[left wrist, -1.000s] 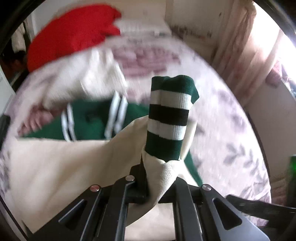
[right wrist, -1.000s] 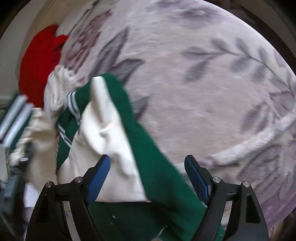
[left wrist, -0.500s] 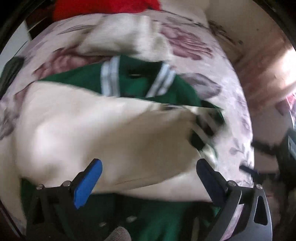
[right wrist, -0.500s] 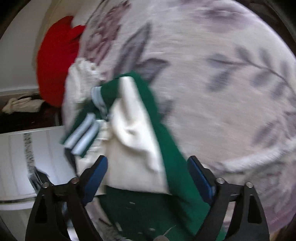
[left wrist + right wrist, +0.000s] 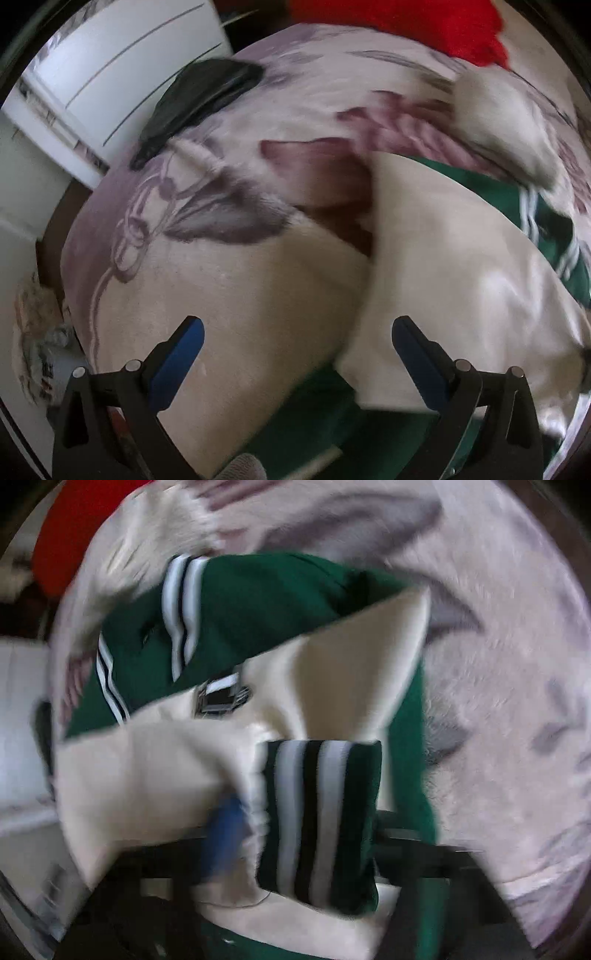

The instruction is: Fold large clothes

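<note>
A green varsity jacket point(image 5: 266, 602) with cream sleeves and striped green, white and black cuffs lies on a floral bedspread point(image 5: 498, 701). In the right wrist view the striped cuff point(image 5: 321, 819) covers my right gripper point(image 5: 295, 834); one blue pad point(image 5: 225, 834) shows beside it, and the jaws appear closed on the cuff, though the frame is blurred. In the left wrist view my left gripper point(image 5: 295, 354) is open and empty, just above the bedspread point(image 5: 240, 288) at the left edge of a cream sleeve point(image 5: 461, 288).
A red garment point(image 5: 424, 22) and a cream fluffy garment point(image 5: 506, 122) lie at the far side of the bed. A black item point(image 5: 195, 99) lies near the bed's left edge, with a white cabinet point(image 5: 122, 74) beyond it.
My left gripper let go of the striped cuff, opened, and swung left over the bedspread. My right gripper moved in from open and closed around a striped cuff.
</note>
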{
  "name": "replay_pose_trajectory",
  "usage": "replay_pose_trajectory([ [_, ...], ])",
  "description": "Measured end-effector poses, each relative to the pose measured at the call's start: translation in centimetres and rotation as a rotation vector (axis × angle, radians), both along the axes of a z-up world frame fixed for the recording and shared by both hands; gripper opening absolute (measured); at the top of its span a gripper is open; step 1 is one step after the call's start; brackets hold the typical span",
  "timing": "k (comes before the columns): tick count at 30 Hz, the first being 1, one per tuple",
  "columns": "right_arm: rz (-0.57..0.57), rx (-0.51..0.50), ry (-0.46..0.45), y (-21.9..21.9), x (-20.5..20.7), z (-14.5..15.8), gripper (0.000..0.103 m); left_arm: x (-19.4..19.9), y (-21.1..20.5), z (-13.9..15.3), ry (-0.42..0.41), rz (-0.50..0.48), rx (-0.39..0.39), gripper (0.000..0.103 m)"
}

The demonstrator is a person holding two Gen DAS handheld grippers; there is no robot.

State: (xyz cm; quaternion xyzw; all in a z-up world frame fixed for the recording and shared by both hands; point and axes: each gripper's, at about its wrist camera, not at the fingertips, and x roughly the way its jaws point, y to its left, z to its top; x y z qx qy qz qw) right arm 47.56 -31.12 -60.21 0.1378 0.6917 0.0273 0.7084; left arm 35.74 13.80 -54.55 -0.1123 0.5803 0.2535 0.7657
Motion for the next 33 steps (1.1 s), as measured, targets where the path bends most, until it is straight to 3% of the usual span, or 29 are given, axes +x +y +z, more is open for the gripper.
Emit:
replay_pose_trajectory([
  [2, -0.043, 0.030, -0.090, -0.7, -1.0, 3.8, 0.011, 0.9, 1.1, 0.1, -0.026, 0.010, -0.034, 0.103],
  [4, -0.125, 0.046, -0.166, -2.7, -1.7, 7.3, 0.011, 2.4, 0.7, 0.1, -0.047, -0.012, -0.037, 0.103],
  [6, -0.183, 0.019, -0.203, -5.0, -2.0, 8.7, 0.011, 4.1, -0.1, -0.4, -0.063, -0.041, -0.054, 0.103],
  [9, -0.235, 0.009, -0.084, -6.9, -1.4, 5.1, 0.011, 7.1, -1.8, -2.2, -0.038, -0.094, -0.052, 0.103],
  [14, -0.210, 0.028, 0.054, -7.4, 0.2, -2.6, 0.012, 11.1, -3.9, -6.7, 0.089, -0.211, 0.122, 0.103],
  [17, -0.162, 0.028, 0.098, -7.3, 0.8, -4.4, 0.020, 12.1, -3.2, -9.1, 0.137, -0.240, 0.094, 0.103],
  [20, -0.199, 0.117, 0.121, -8.8, 0.2, -2.5, 0.029, 11.6, -2.7, -6.9, 0.107, -0.232, 0.077, 0.103],
  [22, -0.250, 0.157, 0.105, -10.5, -1.3, 0.1, 0.059, 10.0, -2.5, -3.3, 0.006, -0.207, 0.032, 0.103],
  [24, -0.298, 0.190, 0.081, -12.6, -3.2, 2.9, 0.068, 8.7, -3.0, -1.0, -0.059, -0.207, 0.011, 0.103],
  [29, -0.365, 0.272, 0.111, -17.9, -6.0, 5.8, 0.072, 4.8, -6.7, 2.8, -0.126, -0.186, 0.025, 0.103],
  [30, -0.381, 0.280, 0.117, -18.7, -5.7, 5.4, 0.077, 4.1, -7.8, 2.9, -0.118, -0.180, 0.041, 0.103],
  [33, -0.378, 0.325, 0.123, -21.4, -2.1, 2.5, 0.078, 1.6, -10.9, 2.7, -0.089, -0.156, 0.084, 0.103],
])
